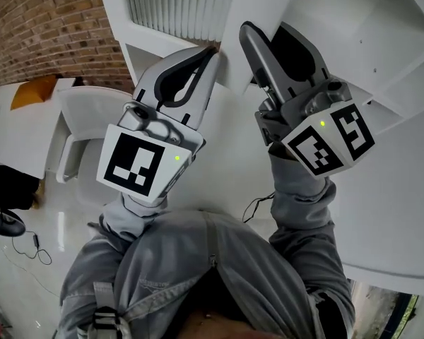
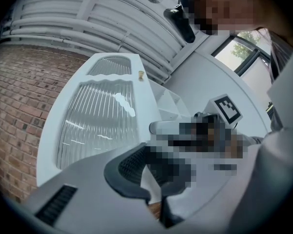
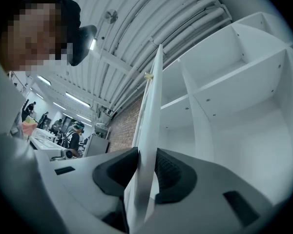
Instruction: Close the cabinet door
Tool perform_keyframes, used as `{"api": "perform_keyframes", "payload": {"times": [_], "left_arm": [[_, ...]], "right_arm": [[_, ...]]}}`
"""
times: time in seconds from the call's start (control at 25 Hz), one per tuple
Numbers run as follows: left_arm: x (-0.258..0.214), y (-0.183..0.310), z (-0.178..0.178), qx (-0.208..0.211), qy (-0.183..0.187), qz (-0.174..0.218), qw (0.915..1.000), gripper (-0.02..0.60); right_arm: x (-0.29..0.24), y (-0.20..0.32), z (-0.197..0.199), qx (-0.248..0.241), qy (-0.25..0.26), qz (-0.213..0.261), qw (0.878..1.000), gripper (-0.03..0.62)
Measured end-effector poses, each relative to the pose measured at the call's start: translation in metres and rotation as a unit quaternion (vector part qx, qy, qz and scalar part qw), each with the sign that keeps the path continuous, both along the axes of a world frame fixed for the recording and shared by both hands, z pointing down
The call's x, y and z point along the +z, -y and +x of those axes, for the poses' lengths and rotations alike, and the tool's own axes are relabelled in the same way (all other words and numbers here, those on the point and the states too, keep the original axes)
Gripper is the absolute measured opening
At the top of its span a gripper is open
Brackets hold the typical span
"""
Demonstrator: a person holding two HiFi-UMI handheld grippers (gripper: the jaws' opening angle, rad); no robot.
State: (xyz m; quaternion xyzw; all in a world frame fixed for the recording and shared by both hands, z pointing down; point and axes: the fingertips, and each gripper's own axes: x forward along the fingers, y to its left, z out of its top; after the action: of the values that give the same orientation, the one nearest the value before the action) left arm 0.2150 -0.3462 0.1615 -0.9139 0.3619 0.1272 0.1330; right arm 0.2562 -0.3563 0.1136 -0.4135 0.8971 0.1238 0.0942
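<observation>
The right gripper (image 3: 145, 175) is clamped on the cabinet door (image 3: 153, 101) by its edge. The left gripper (image 1: 205, 56) looks pinched together beside it, with mosaic blotting half its own view.

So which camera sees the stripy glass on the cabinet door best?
The left gripper view. The ribbed glass faces it, nearly whole. The head view catches only a strip of it at the top edge. The right gripper view looks along the cabinet door edge-on, so no glass shows there.

Open shelf bays (image 3: 234, 72) are left clear at right, while passage leftward is barred by the cabinet door (image 3: 149, 121).
</observation>
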Motion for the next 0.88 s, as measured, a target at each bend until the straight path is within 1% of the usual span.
{"api": "perform_keyframes", "payload": {"times": [0.12,0.24,0.32,0.48,0.72,0.88], "left_arm": [[-0.004,0.005,0.002,-0.016,-0.002,-0.004,0.9999,0.005],[-0.001,0.010,0.003,-0.031,0.012,-0.014,0.9993,0.005],[0.001,0.011,0.006,-0.036,0.014,-0.015,0.9992,0.005],[-0.002,0.012,0.014,-0.036,0.003,0.000,0.9993,0.005],[0.001,0.024,0.014,-0.041,0.012,-0.014,0.9990,0.005],[0.003,0.026,0.017,-0.036,0.012,-0.012,0.9992,0.005]], "right_arm": [[-0.003,0.006,0.001,-0.012,-0.005,-0.002,1.000,0.117],[-0.005,0.012,0.001,-0.022,-0.010,-0.002,1.000,0.117],[-0.004,0.015,0.003,-0.028,-0.010,-0.002,1.000,0.117],[0.000,0.022,0.008,-0.042,-0.011,-0.005,0.999,0.117],[0.000,0.033,0.010,-0.055,-0.013,-0.014,0.998,0.118],[0.001,0.036,0.014,-0.060,-0.012,-0.016,0.998,0.118]]}}
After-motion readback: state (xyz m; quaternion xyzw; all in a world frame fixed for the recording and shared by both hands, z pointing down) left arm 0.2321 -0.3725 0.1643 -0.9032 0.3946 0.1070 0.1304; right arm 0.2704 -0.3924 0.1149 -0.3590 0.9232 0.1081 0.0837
